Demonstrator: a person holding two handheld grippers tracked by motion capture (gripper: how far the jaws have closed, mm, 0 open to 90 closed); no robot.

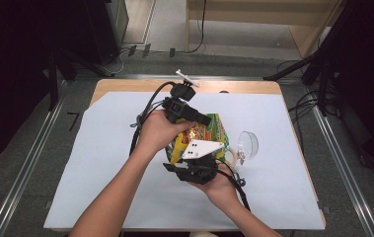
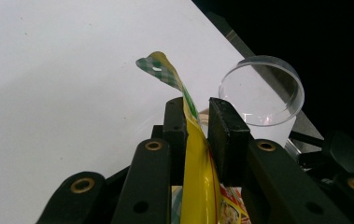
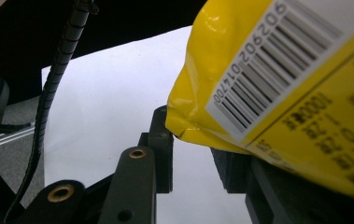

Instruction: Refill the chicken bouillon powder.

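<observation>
Both grippers work on one yellow snack bag (image 1: 202, 138) held above the middle of the table. In the left gripper view the left gripper (image 2: 197, 122) has its jaws narrowed onto the bag's thin sealed top edge, the film pinched flat between the pads, with a green-and-white checked tab curling up past them toward 11 o'clock. In the right gripper view the right gripper (image 3: 191, 154) has a corner of the same bag (image 3: 277, 79) between its jaws; the film lies on the right-hand jaw, while a gap shows beside the left-hand one, so I cannot tell whether the pads press on it.

From above, the white sheet (image 1: 105, 163) covering the table lies bare at 9 o'clock and 6 o'clock of the bag, and more bare sheet runs toward 12 o'clock up to the wooden table edge (image 1: 125, 85). The sheet's right border is near, at 3 o'clock.

On the bag's back a barcode reads 902902 014700. The other black print on the yellow is too blurred to read.

A clear plastic cup (image 1: 247, 146) lies on its side just beside the bag at 3 o'clock, its open mouth facing the left gripper's camera (image 2: 261, 91). The right gripper's ribbed cable (image 3: 55, 79) hangs at 10 o'clock of its jaws.
</observation>
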